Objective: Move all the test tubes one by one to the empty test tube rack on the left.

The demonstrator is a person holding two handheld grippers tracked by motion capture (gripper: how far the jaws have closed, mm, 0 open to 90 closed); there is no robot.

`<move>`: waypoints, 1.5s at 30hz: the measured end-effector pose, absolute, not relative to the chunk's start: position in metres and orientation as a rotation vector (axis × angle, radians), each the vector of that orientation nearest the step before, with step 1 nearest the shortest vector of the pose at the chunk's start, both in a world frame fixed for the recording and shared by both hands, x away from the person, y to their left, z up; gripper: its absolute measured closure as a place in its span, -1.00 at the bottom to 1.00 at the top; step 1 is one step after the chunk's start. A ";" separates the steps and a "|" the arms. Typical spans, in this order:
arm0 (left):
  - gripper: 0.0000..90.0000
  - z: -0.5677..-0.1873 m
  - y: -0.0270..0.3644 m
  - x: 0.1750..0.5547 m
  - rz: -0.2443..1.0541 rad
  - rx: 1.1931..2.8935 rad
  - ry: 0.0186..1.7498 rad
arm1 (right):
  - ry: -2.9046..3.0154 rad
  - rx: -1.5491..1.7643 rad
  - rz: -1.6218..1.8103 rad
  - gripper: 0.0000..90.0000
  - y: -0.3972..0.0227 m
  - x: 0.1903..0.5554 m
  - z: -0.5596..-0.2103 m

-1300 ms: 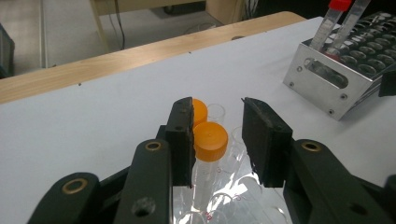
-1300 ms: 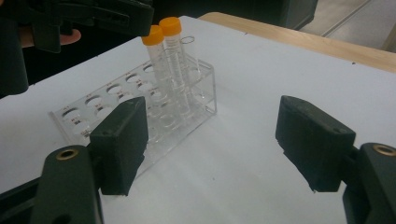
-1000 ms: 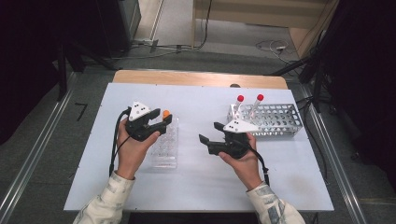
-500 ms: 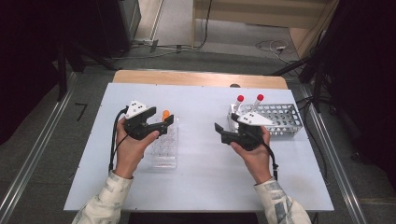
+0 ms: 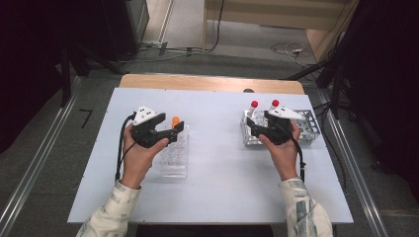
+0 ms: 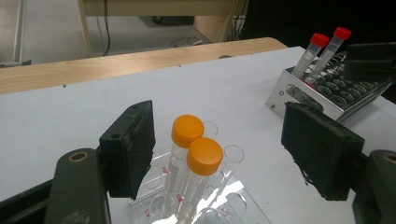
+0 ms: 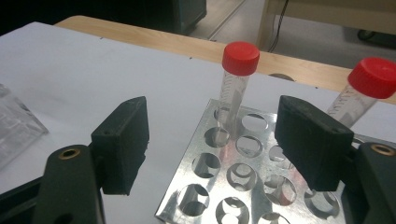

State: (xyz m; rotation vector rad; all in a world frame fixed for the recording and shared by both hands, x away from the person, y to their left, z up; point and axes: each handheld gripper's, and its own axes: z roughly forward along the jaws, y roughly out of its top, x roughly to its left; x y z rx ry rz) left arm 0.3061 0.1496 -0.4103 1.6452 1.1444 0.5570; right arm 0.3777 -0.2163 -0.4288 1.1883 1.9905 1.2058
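Observation:
Two orange-capped tubes (image 6: 187, 131) (image 6: 204, 156) stand in a clear plastic rack (image 5: 175, 160). My left gripper (image 5: 175, 131) (image 6: 224, 149) straddles them; its jaws have just been opening and the pads (image 6: 135, 144) stand apart from the tubes. Two red-capped tubes (image 5: 254, 104) (image 5: 274, 103) lean in a metal rack (image 5: 306, 129) at the right. My right gripper (image 5: 249, 129) (image 7: 210, 140) is open at that rack's near-left corner, level with the nearer red-capped tube (image 7: 240, 58), nothing between its pads. The second red-capped tube (image 7: 373, 77) stands behind the right pad.
The metal rack (image 7: 183, 179) has many vacant holes. A white tabletop (image 5: 217, 187) lies between the two racks. A wooden strip (image 5: 207, 82) runs along the far edge, with cables on the floor beyond.
My right hand has moved to the right, from the table's middle to the metal rack. The left gripper's jaws have spread wider around the orange-capped tubes; that hand stayed put.

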 end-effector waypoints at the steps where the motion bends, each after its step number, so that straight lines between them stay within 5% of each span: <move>1: -0.42 -0.411 0.149 0.306 0.556 1.647 1.144 | 1.990 1.190 1.203 -0.41 -0.215 0.380 -0.431; 27: -0.42 -0.409 0.151 0.306 0.547 1.639 1.140 | 1.972 1.245 1.143 0.57 -0.202 0.422 -0.450; 45: -0.46 -0.407 0.153 0.305 0.559 1.628 1.144 | 1.917 1.179 1.213 0.60 -0.203 0.412 -0.406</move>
